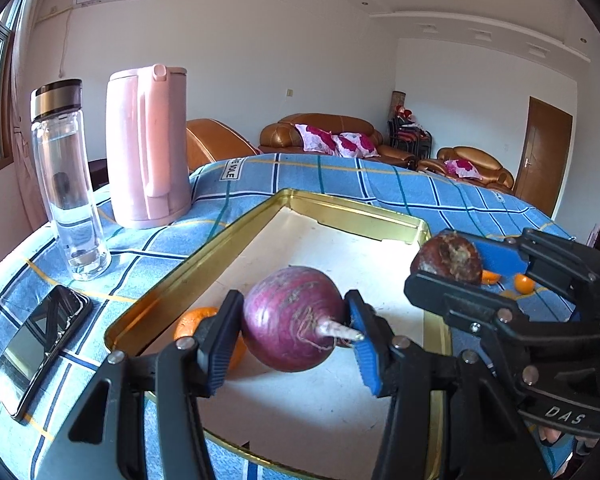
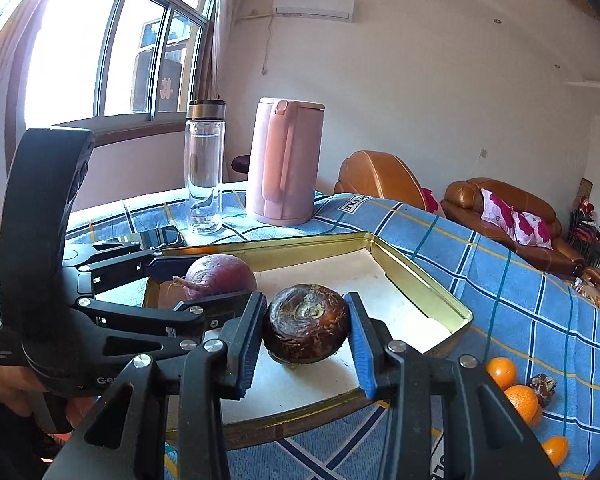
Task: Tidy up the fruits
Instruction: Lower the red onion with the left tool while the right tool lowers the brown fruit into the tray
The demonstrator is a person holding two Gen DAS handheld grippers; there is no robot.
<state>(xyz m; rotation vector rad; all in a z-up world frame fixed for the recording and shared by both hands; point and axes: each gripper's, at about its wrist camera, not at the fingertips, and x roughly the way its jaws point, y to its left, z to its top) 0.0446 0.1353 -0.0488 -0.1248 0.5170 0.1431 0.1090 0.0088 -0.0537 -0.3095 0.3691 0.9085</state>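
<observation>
Left claw [image 1: 294,332] clamped on purple radish [image 1: 294,316], over tray [image 1: 204,256]. Right claw [image 2: 306,330] clamped on brown bulb [image 2: 306,328], at tray's 3 o'clock edge. Orange [image 1: 192,320] in tray, 9 o'clock of radish. Bottle [image 1: 66,184], kettle [image 1: 148,148] beyond, 11 o'clock on surface [image 1: 340,180].

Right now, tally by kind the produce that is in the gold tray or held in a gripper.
Purple radish, held in the left gripper: 1
Dark brown bulb, held in the right gripper: 1
Orange, lying in the tray: 1
Total: 3
</observation>
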